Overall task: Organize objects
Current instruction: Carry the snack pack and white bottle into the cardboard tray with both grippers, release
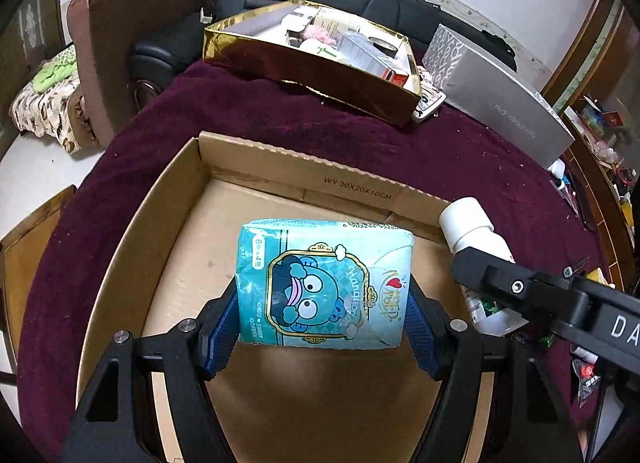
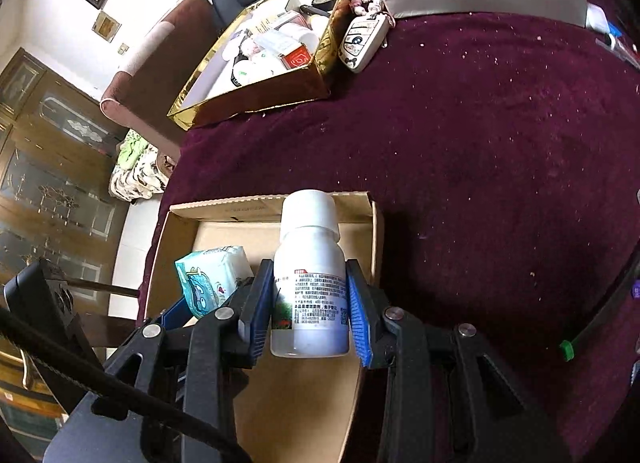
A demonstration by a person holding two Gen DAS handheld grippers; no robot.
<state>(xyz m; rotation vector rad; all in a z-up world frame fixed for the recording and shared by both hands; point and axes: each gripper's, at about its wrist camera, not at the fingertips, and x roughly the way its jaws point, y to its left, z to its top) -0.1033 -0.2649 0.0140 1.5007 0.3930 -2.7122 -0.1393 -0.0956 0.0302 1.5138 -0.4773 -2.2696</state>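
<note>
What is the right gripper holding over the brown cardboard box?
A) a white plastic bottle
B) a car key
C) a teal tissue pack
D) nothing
A: the right gripper has its blue pads pressed on the white plastic bottle; the left holds the tissues.

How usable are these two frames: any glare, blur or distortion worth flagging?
Left wrist view: sharp, strong fisheye bending, foil glare on the gold box, tissue pack clearly lit. Right wrist view: sharp, dark vignetted corners, white bottle label legible but tiny.
</note>
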